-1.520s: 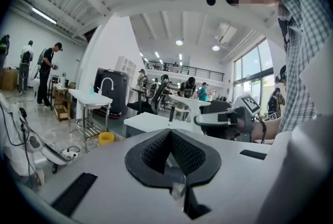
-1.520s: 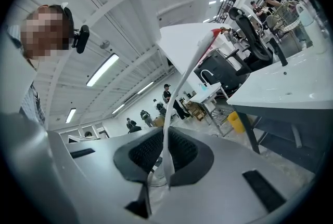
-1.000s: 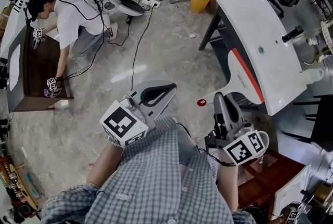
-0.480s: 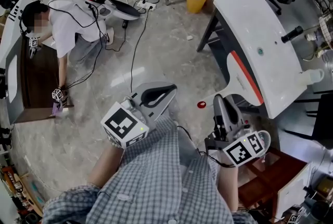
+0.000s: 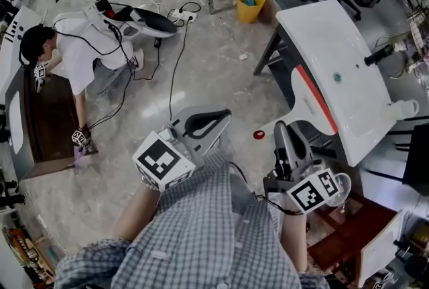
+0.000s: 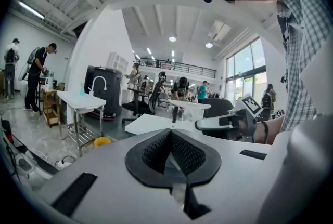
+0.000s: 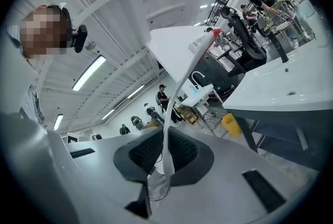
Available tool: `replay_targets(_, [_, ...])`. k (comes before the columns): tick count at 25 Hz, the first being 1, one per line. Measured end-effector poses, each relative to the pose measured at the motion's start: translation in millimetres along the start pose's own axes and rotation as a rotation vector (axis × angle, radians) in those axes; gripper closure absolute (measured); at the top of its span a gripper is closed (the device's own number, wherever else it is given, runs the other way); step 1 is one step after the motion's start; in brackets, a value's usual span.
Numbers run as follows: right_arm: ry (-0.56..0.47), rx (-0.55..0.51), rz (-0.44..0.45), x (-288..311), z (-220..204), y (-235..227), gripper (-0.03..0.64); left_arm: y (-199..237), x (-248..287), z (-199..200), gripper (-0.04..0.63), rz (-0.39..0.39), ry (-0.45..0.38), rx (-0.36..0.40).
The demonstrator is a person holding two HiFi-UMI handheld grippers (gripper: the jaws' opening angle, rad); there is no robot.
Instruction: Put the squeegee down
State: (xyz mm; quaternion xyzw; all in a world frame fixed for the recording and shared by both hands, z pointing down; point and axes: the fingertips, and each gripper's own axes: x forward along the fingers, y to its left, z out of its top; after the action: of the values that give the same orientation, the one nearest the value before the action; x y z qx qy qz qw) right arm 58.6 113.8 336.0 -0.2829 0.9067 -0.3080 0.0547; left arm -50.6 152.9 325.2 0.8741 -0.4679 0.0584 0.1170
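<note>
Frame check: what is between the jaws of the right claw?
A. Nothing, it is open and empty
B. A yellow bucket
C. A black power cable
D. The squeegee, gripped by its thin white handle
D: in the right gripper view the right claw is closed on the thin white handle of the squeegee, whose white head with a red edge stands out beyond the jaws.

No text, label or number is legible.
</note>
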Motion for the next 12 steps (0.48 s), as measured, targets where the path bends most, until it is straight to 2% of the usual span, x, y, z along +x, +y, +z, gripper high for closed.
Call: replay_targets(12, [-0.060,-0.030,-0.099,54.3,24.4,-11.9,0.588,67.1,25.5,22.5,0.589,-0.099,-0.010,0.027])
